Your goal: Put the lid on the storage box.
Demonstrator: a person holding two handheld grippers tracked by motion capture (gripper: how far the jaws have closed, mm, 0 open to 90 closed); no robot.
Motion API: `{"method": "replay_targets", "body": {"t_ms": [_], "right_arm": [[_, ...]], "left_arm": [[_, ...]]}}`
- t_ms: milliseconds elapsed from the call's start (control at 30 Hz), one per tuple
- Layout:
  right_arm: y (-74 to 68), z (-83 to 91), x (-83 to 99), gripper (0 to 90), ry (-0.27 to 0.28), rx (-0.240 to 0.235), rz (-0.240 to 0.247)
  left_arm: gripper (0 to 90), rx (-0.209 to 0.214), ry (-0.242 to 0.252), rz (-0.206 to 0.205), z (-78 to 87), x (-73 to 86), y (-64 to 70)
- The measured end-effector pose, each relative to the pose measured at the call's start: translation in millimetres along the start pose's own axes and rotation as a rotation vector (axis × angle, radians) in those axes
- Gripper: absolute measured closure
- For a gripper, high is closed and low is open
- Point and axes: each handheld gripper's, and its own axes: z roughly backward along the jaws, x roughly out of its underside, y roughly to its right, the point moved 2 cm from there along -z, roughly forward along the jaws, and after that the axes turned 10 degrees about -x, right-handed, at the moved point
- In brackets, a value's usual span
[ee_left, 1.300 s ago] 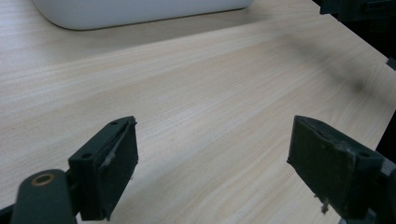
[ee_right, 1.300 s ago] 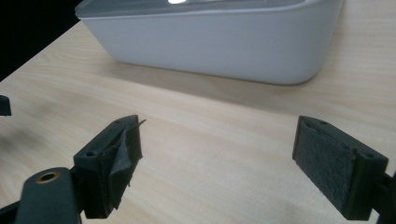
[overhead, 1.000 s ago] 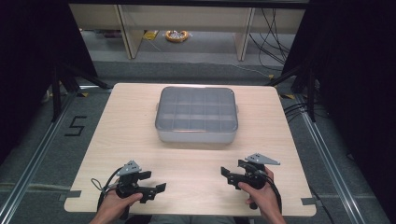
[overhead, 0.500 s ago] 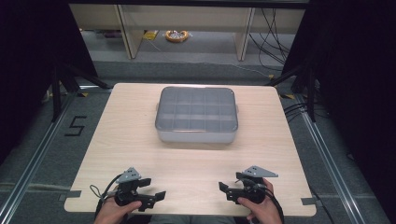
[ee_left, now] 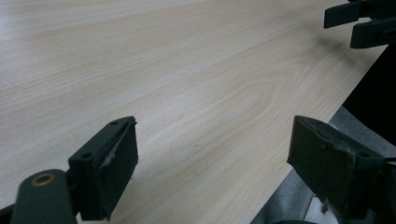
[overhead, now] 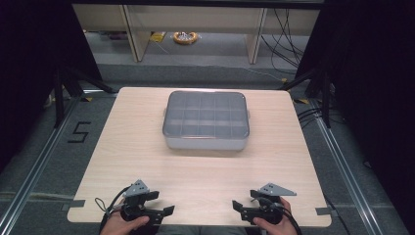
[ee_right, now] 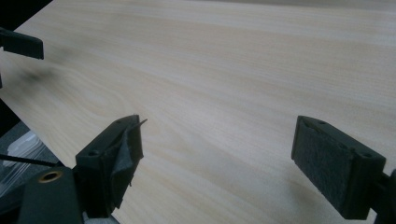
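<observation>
A grey plastic compartment box with a clear lid (overhead: 206, 120) sits shut at the middle of the wooden table (overhead: 132, 147), toward the far side. My left gripper (overhead: 164, 211) hovers at the near left edge, held by a hand, jaws wide apart and empty; its own view has it (ee_left: 215, 163) over bare wood. At the near right edge my right gripper (overhead: 238, 208) is likewise open and empty, its jaws pointing toward the left one, and it (ee_right: 219, 163) also looks along bare wood. Both grippers are far from the box.
The table's near edge (overhead: 195, 223) runs right under both grippers. A black frame leg (overhead: 61, 88) stands at the far left and cables (overhead: 313, 112) trail at the far right. A floor marking "5" (overhead: 78, 132) lies left of the table.
Both hands have drawn back toward the near edge of the table, carrying the open grippers with them. The box has not moved.
</observation>
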Motion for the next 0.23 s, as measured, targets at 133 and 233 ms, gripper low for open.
{"method": "replay_targets", "body": {"t_ms": [133, 233], "right_arm": [[1.5, 0.7, 0.5, 17.4, 0.004, -0.022, 0.0], [2.2, 1.7, 0.5, 17.5, -0.002, -0.007, 0.001]], "left_arm": [[15.3, 0.006, -0.006, -0.008, 0.0, -0.2, -0.1], [15.4, 0.005, -0.008, -0.007, -0.4, -0.2, -0.4]]}}
